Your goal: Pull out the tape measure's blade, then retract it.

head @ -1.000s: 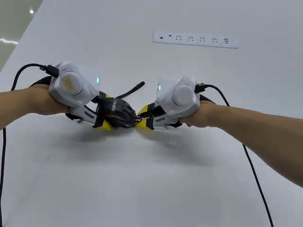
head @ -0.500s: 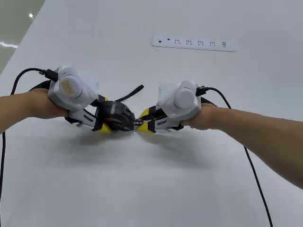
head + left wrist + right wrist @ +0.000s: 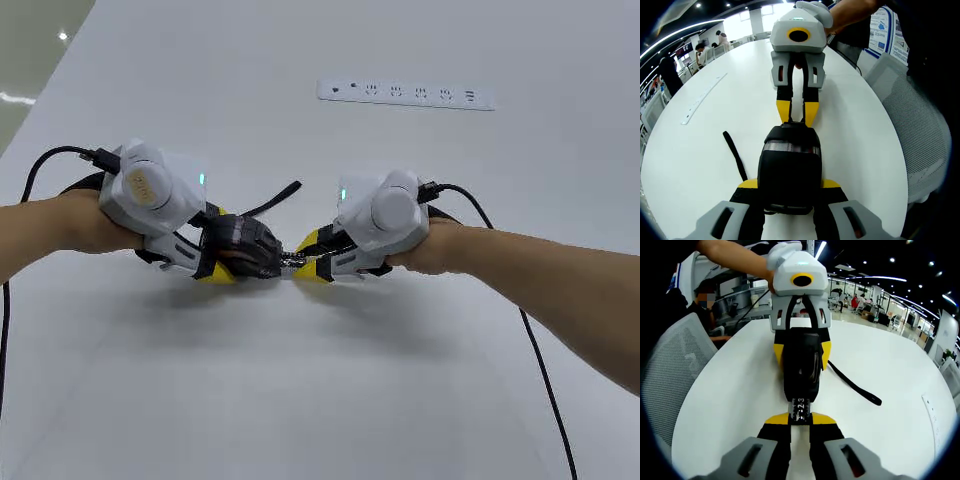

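Well to the near side of the power strip (image 3: 406, 93), low on or just over the white table (image 3: 300, 400) (contact not clear): black tape measure (image 3: 245, 248), case clamped by its two flat sides between the yellow-tipped fingers of the left gripper (image 3: 225, 245), jaws spread as wide as the case and tight against it. Out of the case mouth, on the side away from the left gripper, a short run of blade (image 3: 800, 412) (printed 2 and 3 readable in the right gripper view), its end pinched in the narrow, nearly closed jaws of the right gripper (image 3: 312, 258). Both grippers nose to nose, in one line roughly parallel to the power strip. From the case, a black wrist strap (image 3: 275, 198) trailing toward the power strip, lying on the table, loose end free. Behind each gripper, a bare hand wrapped round the grey body: left hand (image 3: 85, 218) and right hand (image 3: 430, 250). From the rear of each gripper, a black lead: left cable (image 3: 45, 155) looping out past the left forearm, right cable (image 3: 530, 340) running away from the power strip beside the right forearm. Off the table edge opposite the power strip in the left gripper view, a mesh-backed chair (image 3: 895, 85). Past the power strip's far end, seated people (image 3: 702, 50) (too small for detail).
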Motion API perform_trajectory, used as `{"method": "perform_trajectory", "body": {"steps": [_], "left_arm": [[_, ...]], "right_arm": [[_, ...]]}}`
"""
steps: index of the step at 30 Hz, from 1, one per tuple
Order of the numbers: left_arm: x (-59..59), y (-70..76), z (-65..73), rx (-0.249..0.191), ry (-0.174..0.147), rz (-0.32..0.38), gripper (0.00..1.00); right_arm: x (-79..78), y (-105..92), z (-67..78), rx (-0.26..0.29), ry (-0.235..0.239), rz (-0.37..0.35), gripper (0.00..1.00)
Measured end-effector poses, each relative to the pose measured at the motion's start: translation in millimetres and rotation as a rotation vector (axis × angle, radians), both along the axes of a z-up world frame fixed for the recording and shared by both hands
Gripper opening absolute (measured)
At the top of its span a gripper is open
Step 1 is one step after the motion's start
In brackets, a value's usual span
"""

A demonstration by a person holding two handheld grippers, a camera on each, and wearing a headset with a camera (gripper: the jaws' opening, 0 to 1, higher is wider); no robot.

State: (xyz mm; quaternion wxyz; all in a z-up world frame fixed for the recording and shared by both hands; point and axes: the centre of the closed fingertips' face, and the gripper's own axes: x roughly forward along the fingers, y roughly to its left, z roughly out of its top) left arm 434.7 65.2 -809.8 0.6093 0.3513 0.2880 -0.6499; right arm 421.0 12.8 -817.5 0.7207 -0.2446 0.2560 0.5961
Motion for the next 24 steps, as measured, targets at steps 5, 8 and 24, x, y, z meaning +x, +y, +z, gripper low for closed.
{"method": "perform_trajectory", "body": {"steps": [5, 8, 24], "left_arm": [[-0.1, 0.2, 0.1, -0.001, 0.001, 0.002, 0.35], [-0.1, 0.1, 0.2, -0.001, -0.001, 0.004, 0.35], [-0.6, -1.4, 0.4, -0.002, 0.000, 0.009, 0.35]], "right_arm": [[-1.6, -4.2, 0.5, -0.004, 0.001, 0.000, 0.11], [-1.6, -7.9, 0.6, -0.006, 0.001, 0.001, 0.11], [-4.8, -23.8, 0.4, -0.016, -0.001, 0.005, 0.11]]}}
